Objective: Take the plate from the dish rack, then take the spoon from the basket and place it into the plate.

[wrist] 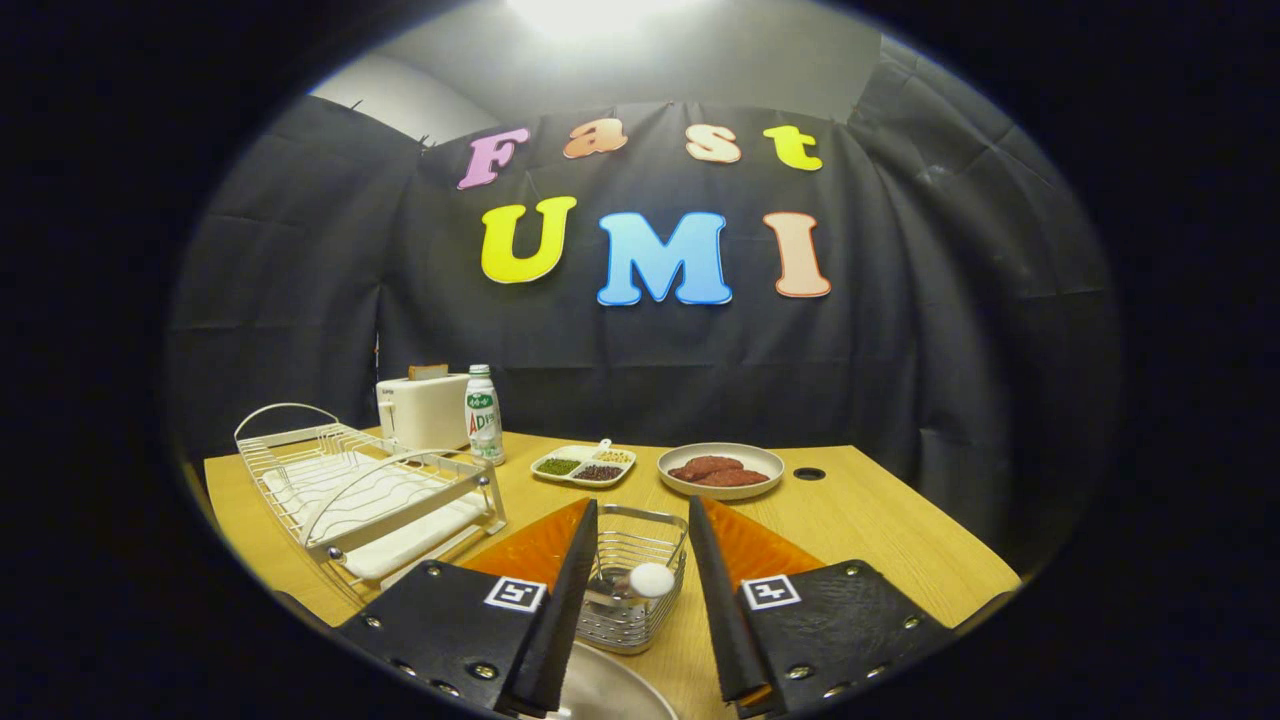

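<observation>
Wooden table (880, 520) fronts black cloth wall (900, 380); jaws apart, wire basket (632, 570) between them.

I see a wooden table (880, 520) under dim booth light. At its far corner stands a white toaster (422, 410) with a slice of bread (428, 371) poking out of its slot. Just beside the toaster, touching or nearly so, a plastic bottle (484, 414) stands upright, white cap, green label. Nearer the middle I note a white divided dish (584, 465) holding three kinds of beans or grains, one per compartment. Next to it sits a round grey bowl (722, 469) with reddish-brown pieces of meat (718, 470) inside. A small dark cable hole (809, 473) lies in the tabletop just past the bowl.
</observation>
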Demonstrator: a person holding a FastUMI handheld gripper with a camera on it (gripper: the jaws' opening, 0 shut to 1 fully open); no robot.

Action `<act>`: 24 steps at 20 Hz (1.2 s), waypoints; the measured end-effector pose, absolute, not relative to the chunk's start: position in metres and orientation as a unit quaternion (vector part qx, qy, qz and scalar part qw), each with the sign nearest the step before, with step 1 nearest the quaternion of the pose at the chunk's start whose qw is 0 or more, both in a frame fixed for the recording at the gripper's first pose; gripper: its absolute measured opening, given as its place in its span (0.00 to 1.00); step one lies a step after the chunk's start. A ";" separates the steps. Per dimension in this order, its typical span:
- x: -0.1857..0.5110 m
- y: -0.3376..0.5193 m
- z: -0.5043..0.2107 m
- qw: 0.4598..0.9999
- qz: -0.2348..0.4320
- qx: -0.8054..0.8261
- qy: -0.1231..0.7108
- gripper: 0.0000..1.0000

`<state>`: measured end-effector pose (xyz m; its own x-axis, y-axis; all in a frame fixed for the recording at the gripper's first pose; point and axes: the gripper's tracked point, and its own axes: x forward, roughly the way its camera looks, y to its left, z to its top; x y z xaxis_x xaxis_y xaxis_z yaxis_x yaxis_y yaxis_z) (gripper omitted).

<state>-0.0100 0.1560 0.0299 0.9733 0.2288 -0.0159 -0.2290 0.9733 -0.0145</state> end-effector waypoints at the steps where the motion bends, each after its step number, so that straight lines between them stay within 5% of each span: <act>1: -0.021 0.152 0.033 0.993 0.114 -0.014 0.006 0.39; 2: -0.011 0.160 0.029 0.992 0.124 -0.013 0.009 0.21; 4: -0.008 0.162 0.032 0.993 0.119 -0.005 0.012 0.23; 5: -0.013 0.165 0.030 0.991 0.131 0.000 0.016 0.12; 24: -0.053 0.159 0.158 0.993 0.114 -0.016 -0.021 0.12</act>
<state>-0.0527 0.1588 0.1584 0.9731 0.2274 0.0384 -0.2260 0.9734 -0.0371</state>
